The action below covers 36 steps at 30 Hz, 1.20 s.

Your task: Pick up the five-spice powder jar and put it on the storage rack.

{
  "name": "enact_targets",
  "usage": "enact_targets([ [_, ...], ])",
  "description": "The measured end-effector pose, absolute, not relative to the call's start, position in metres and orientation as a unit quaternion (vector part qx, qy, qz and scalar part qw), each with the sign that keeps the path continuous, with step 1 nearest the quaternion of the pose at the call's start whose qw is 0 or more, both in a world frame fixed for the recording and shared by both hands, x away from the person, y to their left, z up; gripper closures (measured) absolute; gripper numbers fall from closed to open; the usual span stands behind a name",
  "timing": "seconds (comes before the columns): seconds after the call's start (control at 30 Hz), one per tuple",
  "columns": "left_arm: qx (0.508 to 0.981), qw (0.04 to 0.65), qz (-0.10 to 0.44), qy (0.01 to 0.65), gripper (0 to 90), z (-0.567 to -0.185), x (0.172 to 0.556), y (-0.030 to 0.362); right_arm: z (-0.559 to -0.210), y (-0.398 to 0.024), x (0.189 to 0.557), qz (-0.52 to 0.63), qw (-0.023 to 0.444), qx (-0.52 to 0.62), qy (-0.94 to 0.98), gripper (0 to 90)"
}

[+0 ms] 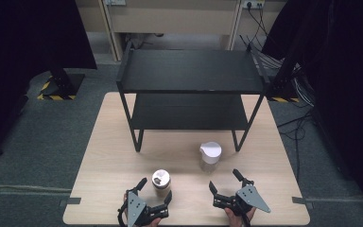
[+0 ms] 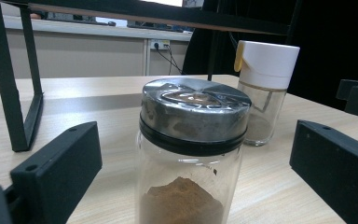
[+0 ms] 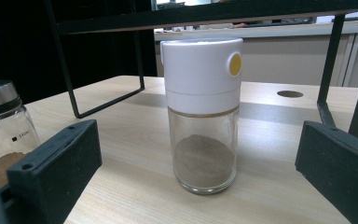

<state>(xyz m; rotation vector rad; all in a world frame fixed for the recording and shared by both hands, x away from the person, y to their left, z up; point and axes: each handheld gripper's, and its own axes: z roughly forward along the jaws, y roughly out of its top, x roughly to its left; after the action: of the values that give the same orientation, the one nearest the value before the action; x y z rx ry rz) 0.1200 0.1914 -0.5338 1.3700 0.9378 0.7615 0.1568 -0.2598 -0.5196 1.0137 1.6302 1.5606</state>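
High view: your left gripper [image 1: 156, 190] stands jaws wide around the metal-lidded glass jar of brown powder [image 1: 161, 182], not touching. Your right gripper [image 1: 226, 178], equally spread, faces the white-capped glass shaker [image 1: 210, 156] just beyond. Farther off, black two-tier shelf [image 1: 192, 90] on the wooden table [image 1: 108, 156].

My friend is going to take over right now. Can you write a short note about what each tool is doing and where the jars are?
Left tool: open, its jaws on either side of the metal-lid jar of brown powder, not pressing on it.
Right tool: open, holding nothing, pointed at the white-cap jar of grey powder just ahead of it.
Both jars stand upright on the table, in front of the black shelf.
Done: nothing picked up yet.
Left: probably grip the jars and move them; the shelf looks a likely spot.
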Motion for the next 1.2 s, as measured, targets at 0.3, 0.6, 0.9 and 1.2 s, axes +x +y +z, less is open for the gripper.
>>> enact_targets([
  [0.3,0.595,0.612,0.328,0.406,1.3,-0.533,0.121,0.192,-0.519,-0.259,0.157,0.595,0.329,0.387,0.623,0.4],
  [0.6,0.595,0.611,0.327,0.408,0.9,-0.533,0.121,0.192,-0.52,-0.258,0.156,0.594,0.331,0.391,0.62,0.4],
  [0.9,0.601,0.61,0.324,0.403,0.7,-0.532,0.124,0.191,-0.52,-0.258,0.156,0.595,0.331,0.393,0.618,0.4],
  [1.2,0.612,0.592,0.318,0.417,0.6,-0.523,0.13,0.185,-0.52,-0.258,0.156,0.595,0.331,0.393,0.618,0.4],
])
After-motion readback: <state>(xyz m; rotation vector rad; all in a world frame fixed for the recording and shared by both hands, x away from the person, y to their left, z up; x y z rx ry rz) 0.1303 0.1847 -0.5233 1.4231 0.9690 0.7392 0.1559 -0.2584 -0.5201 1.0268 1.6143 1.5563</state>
